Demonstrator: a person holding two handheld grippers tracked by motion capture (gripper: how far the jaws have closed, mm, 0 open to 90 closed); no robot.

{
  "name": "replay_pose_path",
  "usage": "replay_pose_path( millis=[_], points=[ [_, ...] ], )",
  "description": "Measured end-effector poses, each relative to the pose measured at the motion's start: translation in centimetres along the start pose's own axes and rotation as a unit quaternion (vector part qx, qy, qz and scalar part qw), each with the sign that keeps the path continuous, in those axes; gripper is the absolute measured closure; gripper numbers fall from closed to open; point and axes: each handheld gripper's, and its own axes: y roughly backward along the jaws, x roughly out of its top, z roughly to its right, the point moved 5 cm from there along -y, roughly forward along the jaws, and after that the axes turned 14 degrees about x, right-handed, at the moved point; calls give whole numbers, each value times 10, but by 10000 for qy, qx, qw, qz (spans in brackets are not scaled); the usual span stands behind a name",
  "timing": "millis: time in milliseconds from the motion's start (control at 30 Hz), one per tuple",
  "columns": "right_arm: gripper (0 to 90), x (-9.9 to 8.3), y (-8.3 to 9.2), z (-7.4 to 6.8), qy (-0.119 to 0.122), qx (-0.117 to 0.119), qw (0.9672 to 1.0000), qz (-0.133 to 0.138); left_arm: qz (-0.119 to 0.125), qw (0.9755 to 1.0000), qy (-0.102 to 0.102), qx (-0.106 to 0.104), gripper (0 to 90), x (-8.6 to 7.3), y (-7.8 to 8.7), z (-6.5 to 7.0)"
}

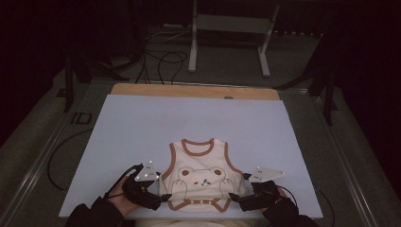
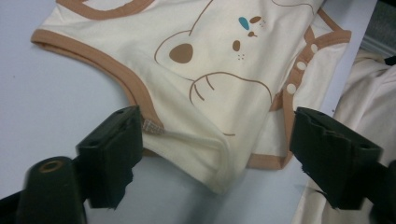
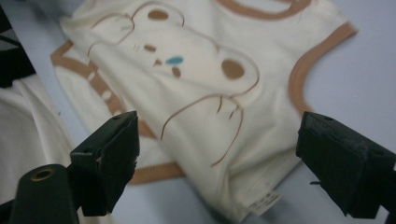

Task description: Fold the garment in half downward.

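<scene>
Pale blue table (image 1: 142, 127), cream bear-print bodysuit (image 1: 202, 175) seemingly folded, left tool (image 1: 163, 197) and right tool (image 1: 232, 196) both wide, empty.

bodysuit (image 3: 196, 93): blurred | sewn-in tag (image 3: 261, 201): print probably unreadable

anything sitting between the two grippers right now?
Yes: the cream bear-print bodysuit lies flat between the left gripper and the right gripper, both open at its lower corners. The high view shows it best.
</scene>
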Motion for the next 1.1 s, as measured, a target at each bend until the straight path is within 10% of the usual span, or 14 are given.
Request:
replay_pose_path(
  millis=[233,1100],
  points=[
    [99,20,10,7,190,-30,9998,94,173,9996,-158,-168,4,12,8,-8],
    [99,100,26,34,922,-246,9951,248,823,9965,-127,-116,18,59,29,-70]
  ],
)
